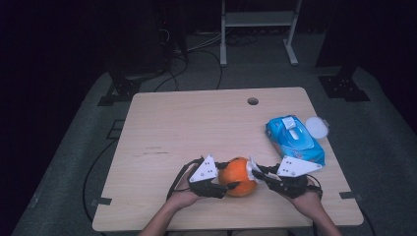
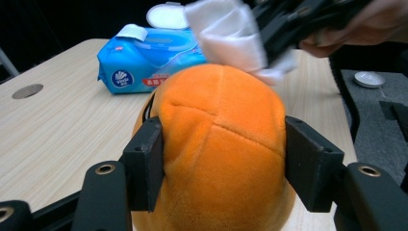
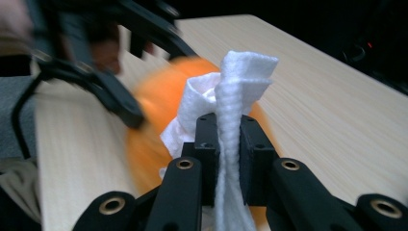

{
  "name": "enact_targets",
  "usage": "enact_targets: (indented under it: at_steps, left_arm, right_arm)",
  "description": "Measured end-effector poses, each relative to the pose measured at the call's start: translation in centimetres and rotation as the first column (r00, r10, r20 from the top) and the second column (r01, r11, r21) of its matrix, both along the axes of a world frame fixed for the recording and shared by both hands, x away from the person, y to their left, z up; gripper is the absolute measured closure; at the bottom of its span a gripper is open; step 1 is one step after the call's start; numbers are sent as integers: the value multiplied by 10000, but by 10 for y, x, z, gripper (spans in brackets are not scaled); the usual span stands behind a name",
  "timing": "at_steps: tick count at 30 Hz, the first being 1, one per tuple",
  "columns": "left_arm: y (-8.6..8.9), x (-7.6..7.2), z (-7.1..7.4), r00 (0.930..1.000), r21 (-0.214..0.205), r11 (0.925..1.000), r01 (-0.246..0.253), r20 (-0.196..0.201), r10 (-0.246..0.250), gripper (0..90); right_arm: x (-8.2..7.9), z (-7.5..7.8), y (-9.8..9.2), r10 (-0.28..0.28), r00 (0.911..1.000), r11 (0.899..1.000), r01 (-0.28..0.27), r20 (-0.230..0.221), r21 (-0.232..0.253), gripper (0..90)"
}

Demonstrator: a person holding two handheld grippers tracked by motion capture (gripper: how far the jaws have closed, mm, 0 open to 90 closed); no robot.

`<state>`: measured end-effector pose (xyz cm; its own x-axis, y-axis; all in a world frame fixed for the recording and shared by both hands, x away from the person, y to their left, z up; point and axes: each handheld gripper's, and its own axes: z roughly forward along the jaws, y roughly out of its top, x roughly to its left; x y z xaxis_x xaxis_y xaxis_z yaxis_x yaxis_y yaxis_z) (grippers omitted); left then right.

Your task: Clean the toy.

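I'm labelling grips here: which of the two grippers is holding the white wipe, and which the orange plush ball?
The right gripper pinches the folded white wipe between its fingers. The left gripper clamps the orange plush ball on both sides instead.

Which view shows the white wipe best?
The right gripper view: the white wipe stands sharp, pinched between that tool's jaws. The left gripper view shows it bunched atop the orange plush ball; the high view shows a small speck.

Black tongs, bare forearms

Left tongs [image 1: 230, 183] and right tongs [image 1: 256, 175]: black jaws with flat square pads, brass-ringed screw holes, white three-cornered top plates with dark dots, black trailing cables.
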<state>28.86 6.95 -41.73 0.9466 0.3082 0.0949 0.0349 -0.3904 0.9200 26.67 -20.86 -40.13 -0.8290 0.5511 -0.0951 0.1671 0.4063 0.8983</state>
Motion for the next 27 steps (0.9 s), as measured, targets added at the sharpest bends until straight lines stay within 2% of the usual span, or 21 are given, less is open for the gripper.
enact_targets:
  at_steps: [3,5,7,9,10,12,15,17,20,22,27]
  left_arm:
    - [-2,0,-1,10000,33,10000,-38,-17,38,379]
    - [-2,0,0,9999,51,9999,-109,-61,110,378]
    - [-3,1,0,9998,-22,9999,-169,-127,169,375]
    - [-4,0,-1,9998,49,9998,-191,-59,191,353]
    - [-4,0,-1,9997,61,9997,-231,-10,231,320]
    - [-3,2,-2,9996,-77,9996,-287,-63,286,241]
    - [-2,8,-6,9981,-22,9990,-445,-429,444,143]
    - [-3,12,-12,9960,-84,9991,-420,-788,412,116]
    - [-6,9,-14,9982,-37,9996,-272,-530,269,156]
    - [-8,7,-14,9984,-66,9998,-208,-524,205,189]
    - [-10,0,-12,9996,316,9992,253,-163,-248,292]
  right_arm:
    - [5,-5,-6,-251,9992,9997,252,-302,54,791]
    - [2,-3,-3,-240,9995,9997,240,-204,4,791]
    - [-3,3,3,333,9993,9984,-325,-161,453,791]
    - [-7,7,11,505,9987,9983,-505,-1,302,790]
    - [-8,6,14,471,9988,9988,-471,101,88,791]
    - [-4,2,10,394,9992,9990,-393,-66,191,791]
    - [2,-3,-1,130,9992,9990,-114,-379,431,791]
    - [5,-4,-5,371,9966,9975,-325,-737,630,789]
    - [6,-6,-3,424,9963,9978,-384,-749,545,786]
    - [7,-8,-4,409,9960,9980,-369,-800,509,786]
    - [9,-9,-11,310,9954,9988,-273,-906,418,783]
